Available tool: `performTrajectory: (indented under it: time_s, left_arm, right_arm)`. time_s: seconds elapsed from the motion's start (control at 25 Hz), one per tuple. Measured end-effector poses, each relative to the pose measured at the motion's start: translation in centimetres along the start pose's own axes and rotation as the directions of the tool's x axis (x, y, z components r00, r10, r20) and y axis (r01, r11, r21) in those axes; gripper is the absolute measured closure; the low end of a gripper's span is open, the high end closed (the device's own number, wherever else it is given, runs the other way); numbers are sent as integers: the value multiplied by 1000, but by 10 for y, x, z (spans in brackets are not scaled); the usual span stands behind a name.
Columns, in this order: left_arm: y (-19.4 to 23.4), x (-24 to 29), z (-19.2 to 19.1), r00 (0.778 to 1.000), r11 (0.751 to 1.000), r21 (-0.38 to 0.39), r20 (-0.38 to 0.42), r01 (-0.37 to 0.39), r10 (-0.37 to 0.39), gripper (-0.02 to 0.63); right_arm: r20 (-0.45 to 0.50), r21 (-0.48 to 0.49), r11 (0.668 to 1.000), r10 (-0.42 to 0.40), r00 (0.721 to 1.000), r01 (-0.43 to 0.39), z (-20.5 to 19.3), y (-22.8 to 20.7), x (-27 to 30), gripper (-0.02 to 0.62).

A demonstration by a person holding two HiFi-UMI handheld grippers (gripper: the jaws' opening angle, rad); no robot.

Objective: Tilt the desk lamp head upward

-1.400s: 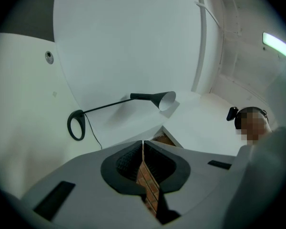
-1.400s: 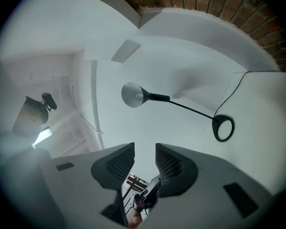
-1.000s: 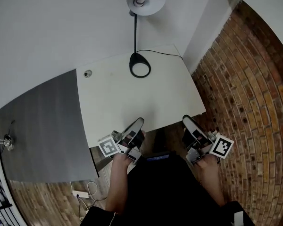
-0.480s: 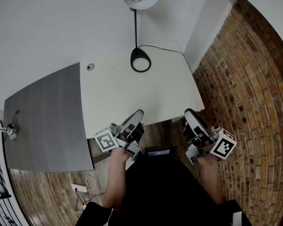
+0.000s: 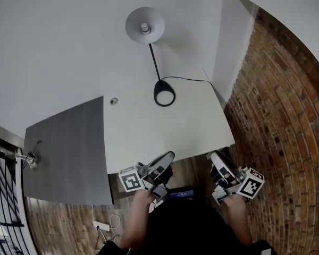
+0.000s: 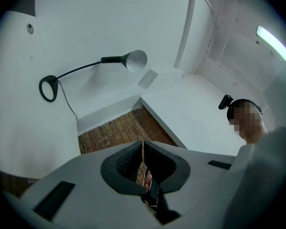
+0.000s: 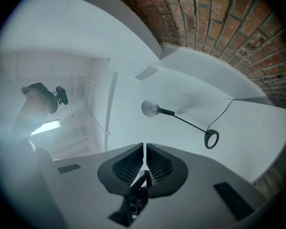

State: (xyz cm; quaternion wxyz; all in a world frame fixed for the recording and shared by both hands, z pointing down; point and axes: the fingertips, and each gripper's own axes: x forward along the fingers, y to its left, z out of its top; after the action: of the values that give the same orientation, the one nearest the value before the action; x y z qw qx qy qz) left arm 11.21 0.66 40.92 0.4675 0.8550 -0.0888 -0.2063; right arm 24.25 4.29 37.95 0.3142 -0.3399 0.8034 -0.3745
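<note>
Left tool and right tool are clenched and empty, the right's jaws just closing. Lamp head is well apart; approaching or finished, can't tell.

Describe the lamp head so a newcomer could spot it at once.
Start at the white desk beside the brick wall. Near its far edge sits a black ring base; a thin black stem rises from it to the lamp head, the only pale round shade, with a bulb at its centre.
</note>
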Motion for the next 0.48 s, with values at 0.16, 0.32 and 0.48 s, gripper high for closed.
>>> performTrajectory:
  time_s: [0.16, 0.32, 0.48]
  left_arm:
    - [0, 3, -17, 999, 1000, -4, -16, -31, 31, 592]
    - [0, 3, -29, 999, 999, -16, -10, -52, 52, 592]
    - [-2, 3, -37, 998, 998, -16, -3, -65, 65, 592]
  right_arm:
    - [-8, 25, 999, 23, 1000, -23, -3, -7, -9, 568]
    - [-31, 19, 999, 45, 998, -45, -4, -7, -17, 569]
    - [-42, 22, 998, 56, 998, -56, -2, -8, -25, 571]
